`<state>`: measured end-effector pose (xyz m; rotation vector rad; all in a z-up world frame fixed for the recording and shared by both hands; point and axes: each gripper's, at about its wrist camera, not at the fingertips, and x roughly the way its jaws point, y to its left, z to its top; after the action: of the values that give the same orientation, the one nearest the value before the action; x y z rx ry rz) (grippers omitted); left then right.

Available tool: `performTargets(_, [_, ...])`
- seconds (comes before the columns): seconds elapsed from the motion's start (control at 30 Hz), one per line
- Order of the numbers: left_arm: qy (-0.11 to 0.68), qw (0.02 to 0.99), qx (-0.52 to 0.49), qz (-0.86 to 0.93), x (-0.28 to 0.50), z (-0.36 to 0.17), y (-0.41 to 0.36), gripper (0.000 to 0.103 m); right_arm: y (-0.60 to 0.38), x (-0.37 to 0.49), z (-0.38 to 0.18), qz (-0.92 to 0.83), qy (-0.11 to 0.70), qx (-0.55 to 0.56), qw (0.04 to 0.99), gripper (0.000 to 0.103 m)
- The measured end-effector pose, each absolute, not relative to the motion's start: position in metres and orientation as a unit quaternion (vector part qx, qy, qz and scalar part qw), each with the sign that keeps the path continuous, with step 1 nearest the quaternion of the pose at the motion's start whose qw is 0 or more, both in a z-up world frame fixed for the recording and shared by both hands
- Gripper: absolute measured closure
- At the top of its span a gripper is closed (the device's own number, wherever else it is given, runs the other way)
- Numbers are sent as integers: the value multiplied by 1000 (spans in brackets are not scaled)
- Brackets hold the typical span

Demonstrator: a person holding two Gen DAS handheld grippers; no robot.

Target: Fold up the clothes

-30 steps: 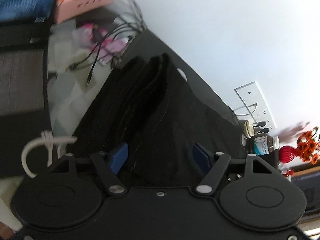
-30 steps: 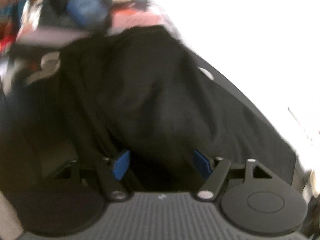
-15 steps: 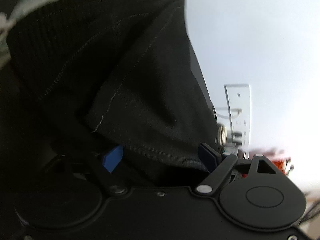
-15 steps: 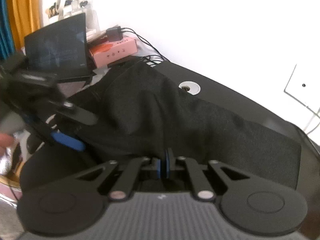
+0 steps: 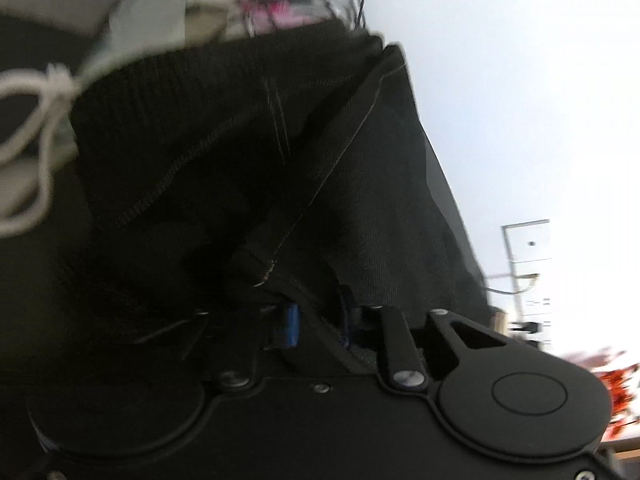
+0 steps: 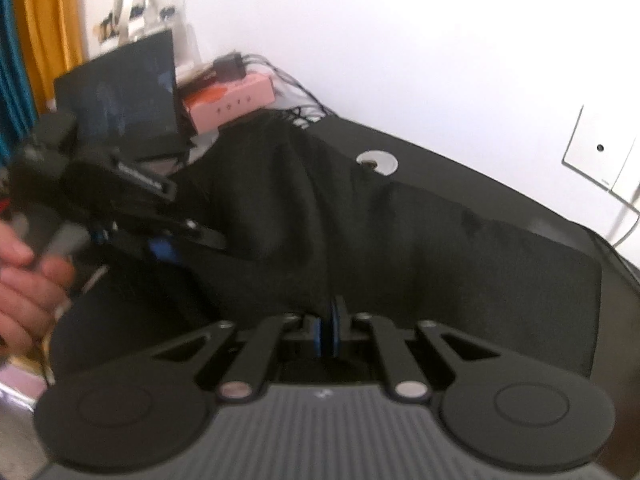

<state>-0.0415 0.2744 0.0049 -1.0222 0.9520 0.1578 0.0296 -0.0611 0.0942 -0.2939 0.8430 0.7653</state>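
Observation:
A black garment (image 5: 240, 140) with stitched seams lies bunched on the black table (image 6: 440, 152). My left gripper (image 5: 318, 322) is closing, and a fold of the cloth is pinched between its blue pads. In the right wrist view the garment (image 6: 400, 240) spreads across the table and rises to a peak at the back. My right gripper (image 6: 327, 326) is shut on its near edge, the blue pads almost meeting. At the left of that view a hand (image 6: 28, 288) holds the left gripper (image 6: 168, 248) at the garment's left side.
A white cable grommet (image 6: 376, 162) sits in the table behind the garment. A dark screen (image 6: 120, 92), a pink box (image 6: 232, 100) and tangled cables stand at the back left. A wall socket (image 6: 600, 152) is at the right. A white cord (image 5: 36, 120) lies beside the cloth.
The left jaws have gone from wide apart to closed on a fold of the garment, after dropping down onto it. The right gripper closed on the near edge a half second ago and stays shut.

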Motion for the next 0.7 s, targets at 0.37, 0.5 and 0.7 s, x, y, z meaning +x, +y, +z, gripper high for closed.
performTargets(0.37, [389,814,-422,84,-51,55,272,98,-61,6,81,337,374,-157,850,50])
performTargets(0.5, [363,830,-418,70,-46,80,268,99,-53,-14,73,315,338,-186,867,24])
performTargets(0.7, [337,845,-412,45,-42,111,269,99,-31,-41,49,257,285,-233,893,11])
